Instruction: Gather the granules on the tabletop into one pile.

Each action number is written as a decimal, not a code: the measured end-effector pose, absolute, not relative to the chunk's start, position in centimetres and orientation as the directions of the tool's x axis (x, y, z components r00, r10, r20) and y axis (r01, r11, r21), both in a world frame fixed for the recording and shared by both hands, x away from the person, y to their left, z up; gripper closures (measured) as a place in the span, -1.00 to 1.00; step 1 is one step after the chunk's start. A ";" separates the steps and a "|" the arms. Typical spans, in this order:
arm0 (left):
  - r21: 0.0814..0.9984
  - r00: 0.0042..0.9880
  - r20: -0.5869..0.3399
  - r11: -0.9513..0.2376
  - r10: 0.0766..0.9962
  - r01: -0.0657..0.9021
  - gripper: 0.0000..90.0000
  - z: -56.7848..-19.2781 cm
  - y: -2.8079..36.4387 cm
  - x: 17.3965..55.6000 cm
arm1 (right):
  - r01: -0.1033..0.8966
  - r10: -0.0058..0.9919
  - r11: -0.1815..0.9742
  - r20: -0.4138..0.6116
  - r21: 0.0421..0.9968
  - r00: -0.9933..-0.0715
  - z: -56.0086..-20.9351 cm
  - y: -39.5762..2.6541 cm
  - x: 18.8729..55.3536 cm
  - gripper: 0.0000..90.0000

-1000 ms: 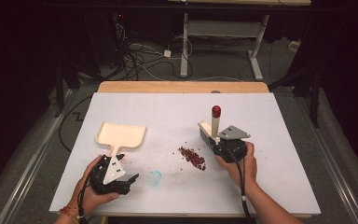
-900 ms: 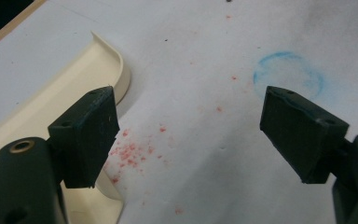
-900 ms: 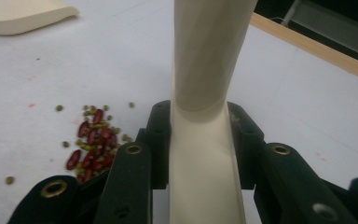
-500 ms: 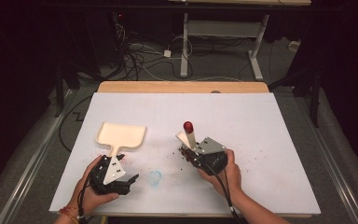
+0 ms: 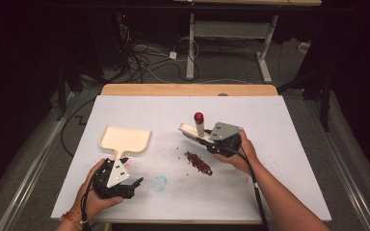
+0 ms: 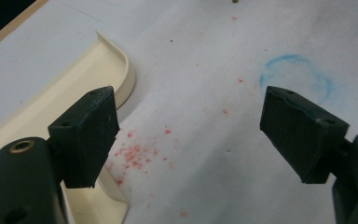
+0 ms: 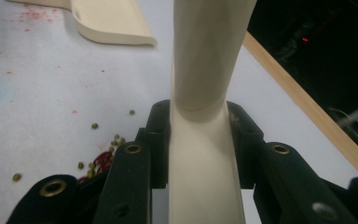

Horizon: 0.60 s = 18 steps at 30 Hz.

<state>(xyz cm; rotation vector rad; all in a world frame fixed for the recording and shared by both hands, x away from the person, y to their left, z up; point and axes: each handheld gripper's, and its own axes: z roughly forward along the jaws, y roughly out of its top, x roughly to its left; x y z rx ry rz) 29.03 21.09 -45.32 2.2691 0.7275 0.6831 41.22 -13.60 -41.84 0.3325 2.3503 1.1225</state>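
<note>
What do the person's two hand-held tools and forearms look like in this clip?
Both tools, left and right, are black, each topped by a grey three-cornered plate with small dark marks. A black cable trails along the right forearm. The left wrist wears a red-orange band. The forearms are bare.

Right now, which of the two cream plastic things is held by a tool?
The brush with the red-tipped handle: the right tool is shut on it. The dustpan lies free before the open left tool.
</note>
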 end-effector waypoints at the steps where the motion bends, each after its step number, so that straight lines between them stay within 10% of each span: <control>1: 0.706 0.710 0.271 -0.635 0.650 0.312 -0.58 -45.3 21.1 29.0 | -0.009 0.399 0.633 -0.337 0.774 -0.853 -42.0 -13.2 41.7 0.49; 18: 0.699 0.716 0.263 -0.639 0.647 0.321 -0.58 -45.6 21.5 28.7 | -0.083 0.168 0.618 -0.234 0.782 -0.957 -43.2 -11.5 43.0 0.49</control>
